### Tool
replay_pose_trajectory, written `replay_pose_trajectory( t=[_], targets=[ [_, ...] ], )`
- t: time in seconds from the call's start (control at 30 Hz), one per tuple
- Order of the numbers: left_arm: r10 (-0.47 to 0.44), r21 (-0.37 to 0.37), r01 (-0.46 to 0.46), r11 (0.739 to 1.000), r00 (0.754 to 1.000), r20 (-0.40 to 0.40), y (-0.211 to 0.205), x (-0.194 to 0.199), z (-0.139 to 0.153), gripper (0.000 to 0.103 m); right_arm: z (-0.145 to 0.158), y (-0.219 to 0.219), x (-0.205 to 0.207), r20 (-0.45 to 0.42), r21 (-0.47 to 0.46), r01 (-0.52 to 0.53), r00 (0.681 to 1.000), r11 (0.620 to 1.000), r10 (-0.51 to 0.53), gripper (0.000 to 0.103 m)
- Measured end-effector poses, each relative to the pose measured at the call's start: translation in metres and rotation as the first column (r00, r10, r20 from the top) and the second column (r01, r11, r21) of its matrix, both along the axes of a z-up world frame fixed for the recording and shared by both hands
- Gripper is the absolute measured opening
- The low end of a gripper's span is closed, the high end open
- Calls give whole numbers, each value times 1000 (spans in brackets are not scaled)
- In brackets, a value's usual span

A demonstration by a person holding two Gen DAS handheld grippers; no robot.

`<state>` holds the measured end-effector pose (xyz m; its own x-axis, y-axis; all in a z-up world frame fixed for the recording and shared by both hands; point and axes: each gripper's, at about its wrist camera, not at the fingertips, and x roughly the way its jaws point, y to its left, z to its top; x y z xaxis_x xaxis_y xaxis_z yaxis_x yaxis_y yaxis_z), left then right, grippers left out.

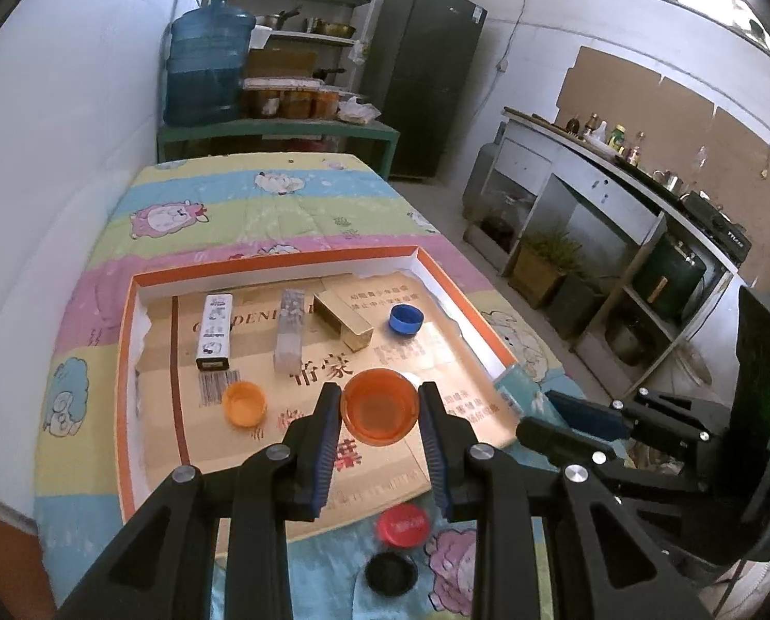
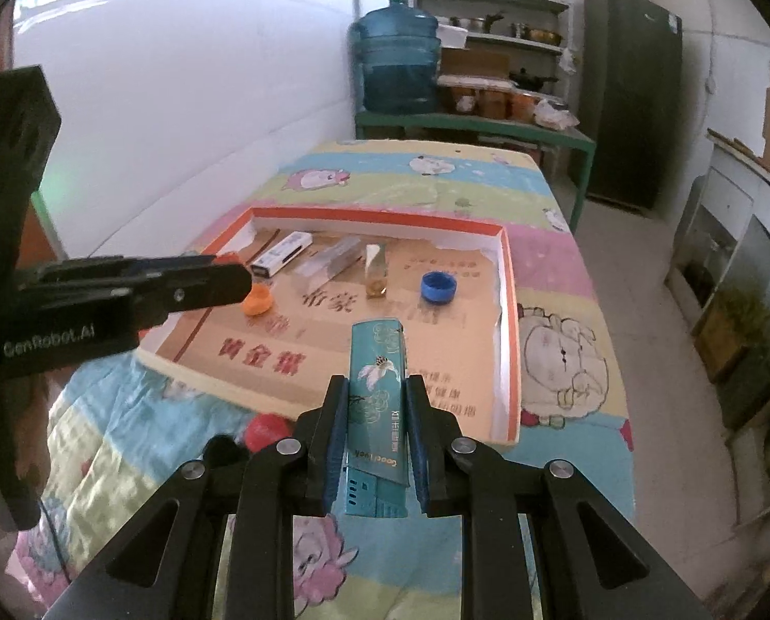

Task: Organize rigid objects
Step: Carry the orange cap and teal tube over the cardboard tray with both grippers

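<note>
My left gripper (image 1: 379, 392) is shut on a large orange cap (image 1: 379, 405), held above the near part of the orange-rimmed cardboard tray (image 1: 281, 264). My right gripper (image 2: 376, 387) is shut on a teal box (image 2: 377, 382), raised over the tray's (image 2: 506, 310) near edge. Inside the tray lie a white box (image 1: 213, 330), a clear box (image 1: 289, 330), a gold box (image 1: 344, 321), a blue cap (image 1: 406, 319) and a small orange cap (image 1: 244, 403). A red cap (image 1: 403, 524) and a black cap (image 1: 391, 572) rest on the quilt in front of the tray.
The tray sits on a cartoon-print quilt (image 1: 219, 196) beside a white wall. Behind stand a blue water jug (image 1: 206, 67), shelves and a dark cabinet (image 1: 421, 77). A counter with bottles (image 1: 607, 144) runs along the right.
</note>
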<state>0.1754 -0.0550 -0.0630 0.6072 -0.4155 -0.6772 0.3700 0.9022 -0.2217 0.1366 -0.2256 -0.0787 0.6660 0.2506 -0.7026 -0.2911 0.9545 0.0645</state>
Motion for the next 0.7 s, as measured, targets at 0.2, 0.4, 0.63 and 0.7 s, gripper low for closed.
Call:
replay_pose_trajectory(
  t=[0.2, 0.4, 0.63, 0.7],
  targets=[
    [4, 30, -3, 1000, 1000, -25, -7, 21, -12, 31, -3, -7, 24, 0, 4, 15, 1000, 1000, -15, 22],
    [8, 72, -4, 997, 998, -56, -13, 37, -28, 31, -11, -14, 47, -17, 6, 28, 999, 1000, -28, 22],
    [20, 111, -9, 994, 995, -97, -16, 49, -48, 31, -25, -15, 66, -49, 1, 30, 998, 1000, -30, 22],
    [22, 118, -9, 993, 995, -102, -17, 50, -52, 31, -29, -14, 71, -59, 0, 27, 998, 1000, -27, 22]
  ],
)
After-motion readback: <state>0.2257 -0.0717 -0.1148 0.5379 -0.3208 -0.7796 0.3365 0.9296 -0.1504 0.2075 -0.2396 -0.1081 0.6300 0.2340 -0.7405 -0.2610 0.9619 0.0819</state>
